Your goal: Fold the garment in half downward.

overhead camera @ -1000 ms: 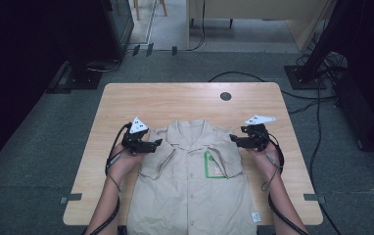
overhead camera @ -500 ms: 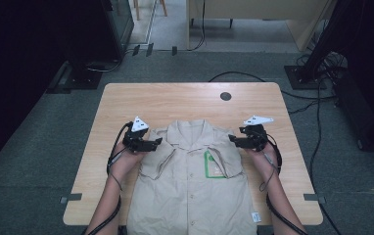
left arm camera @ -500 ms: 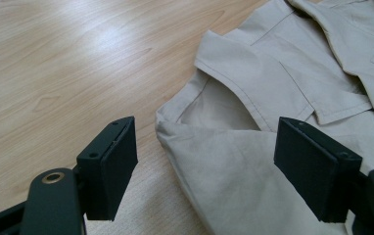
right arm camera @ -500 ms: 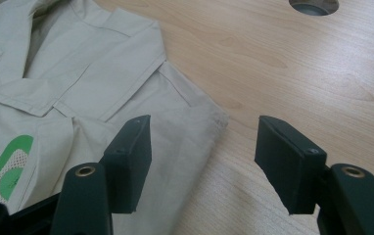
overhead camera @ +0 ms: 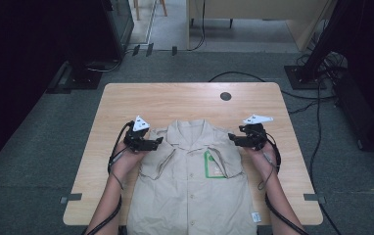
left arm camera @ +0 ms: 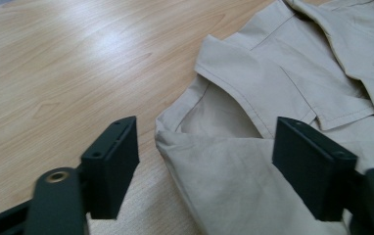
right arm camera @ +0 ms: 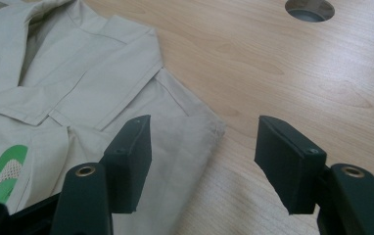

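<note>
Hovering at the two shoulders of a beige shirt (overhead camera: 195, 181), spread front-up on the table (overhead camera: 175, 100) with collar toward the far edge and hem hanging off the near edge. Left hand-held gripper (overhead camera: 156, 142) poised at the shirt's left shoulder, jaws spread wide, nothing pinched; seen in the left gripper view with the folded shoulder corner (left arm camera: 175, 132) lying between and just beyond the jaws. Right hand-held gripper (overhead camera: 233, 137) mirrored at the other shoulder, jaws likewise spread and empty, the rounded shoulder corner (right arm camera: 209, 125) just ahead of the gap. Judged as the approach step before a grasp, probably for folding or lifting the garment. Next move likely calling for lowering both sets of jaws onto the shoulder edges, sliding one pad under the cloth, and closing evenly on both sides without dragging the fabric or catching the green chest patch (overhead camera: 213, 164).
</note>
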The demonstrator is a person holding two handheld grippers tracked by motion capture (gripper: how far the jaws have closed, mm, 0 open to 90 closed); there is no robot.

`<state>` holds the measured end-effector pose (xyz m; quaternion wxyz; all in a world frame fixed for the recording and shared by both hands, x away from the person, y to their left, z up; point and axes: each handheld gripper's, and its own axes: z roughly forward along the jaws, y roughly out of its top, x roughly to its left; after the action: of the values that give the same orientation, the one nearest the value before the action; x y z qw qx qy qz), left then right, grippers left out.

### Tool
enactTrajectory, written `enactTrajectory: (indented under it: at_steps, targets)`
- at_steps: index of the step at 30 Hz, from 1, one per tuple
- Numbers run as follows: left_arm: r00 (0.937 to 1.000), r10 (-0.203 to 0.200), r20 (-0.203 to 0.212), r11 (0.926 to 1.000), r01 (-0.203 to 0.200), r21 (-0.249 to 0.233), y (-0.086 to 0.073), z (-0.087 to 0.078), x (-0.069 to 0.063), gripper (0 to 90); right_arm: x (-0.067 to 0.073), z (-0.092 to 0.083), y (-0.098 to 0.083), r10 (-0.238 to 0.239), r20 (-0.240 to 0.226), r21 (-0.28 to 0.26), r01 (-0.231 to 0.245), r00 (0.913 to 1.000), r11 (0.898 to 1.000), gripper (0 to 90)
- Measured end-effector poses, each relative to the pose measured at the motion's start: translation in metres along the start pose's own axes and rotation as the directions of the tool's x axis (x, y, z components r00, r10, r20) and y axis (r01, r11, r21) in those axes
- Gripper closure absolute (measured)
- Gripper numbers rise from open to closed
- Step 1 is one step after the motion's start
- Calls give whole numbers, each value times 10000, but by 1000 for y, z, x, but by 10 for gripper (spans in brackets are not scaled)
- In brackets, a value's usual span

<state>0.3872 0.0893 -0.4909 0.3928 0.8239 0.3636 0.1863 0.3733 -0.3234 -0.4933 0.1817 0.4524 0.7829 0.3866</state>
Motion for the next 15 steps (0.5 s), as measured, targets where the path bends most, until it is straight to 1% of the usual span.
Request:
enactTrajectory:
  at_steps: [2,5,9,13,14,15]
  targets:
    - [10000,-11,-21,10000,11,-14,1,1,-1,271,1,1,1,-48,2,18,48,10000,10000,385]
    - [9999,76,-108,10000,-75,51,1,3,0,271,3,3,2,-123,34,38,123,9999,9999,397]
    - [9995,105,-289,9998,-100,179,0,6,0,271,3,6,3,-47,14,22,47,10000,10000,410]
    - [9995,98,-297,9997,-92,205,-1,8,0,274,2,10,3,29,-5,65,-29,10000,10000,418]
    - [9995,94,-309,9998,-87,205,-2,9,0,299,2,11,3,44,-9,80,-44,10000,10000,422]
    - [9995,61,-299,9997,-55,222,-2,9,1,300,2,12,3,71,-4,86,-71,10000,9999,422]
